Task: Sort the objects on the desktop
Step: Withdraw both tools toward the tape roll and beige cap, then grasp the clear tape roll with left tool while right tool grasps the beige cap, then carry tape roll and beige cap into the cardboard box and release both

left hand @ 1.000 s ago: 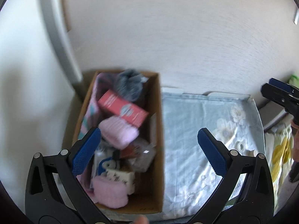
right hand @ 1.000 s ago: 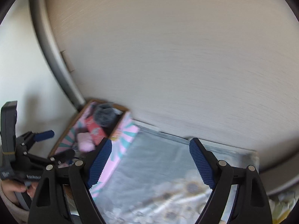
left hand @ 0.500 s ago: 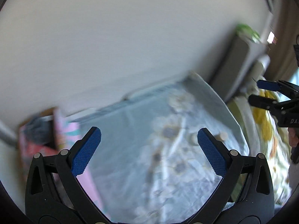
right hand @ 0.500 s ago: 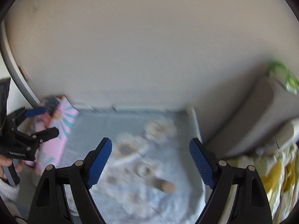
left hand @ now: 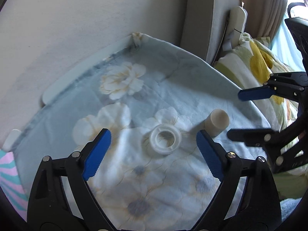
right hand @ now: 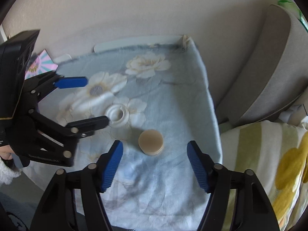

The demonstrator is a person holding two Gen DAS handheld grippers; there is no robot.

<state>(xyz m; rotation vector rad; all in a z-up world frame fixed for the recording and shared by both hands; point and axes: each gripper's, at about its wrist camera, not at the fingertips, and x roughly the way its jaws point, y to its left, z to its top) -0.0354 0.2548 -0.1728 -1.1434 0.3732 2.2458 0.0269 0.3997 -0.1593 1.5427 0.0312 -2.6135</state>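
a white tape roll [left hand: 165, 140] and a beige cylinder [right hand: 151, 142] are shown on the floral-clothed surface [left hand: 154, 188]. the left hand-held gripper [left hand: 152, 152] and right hand-held gripper [right hand: 154, 165], jaws just narrowed, are seen unclosed and empty. both items are judged light and rigid, best pinched across their sides.

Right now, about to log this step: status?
Both grippers, left and right, open, empty, jaws just narrowing. White ring, beige cylinder untouched on cloth. Nothing blocking.
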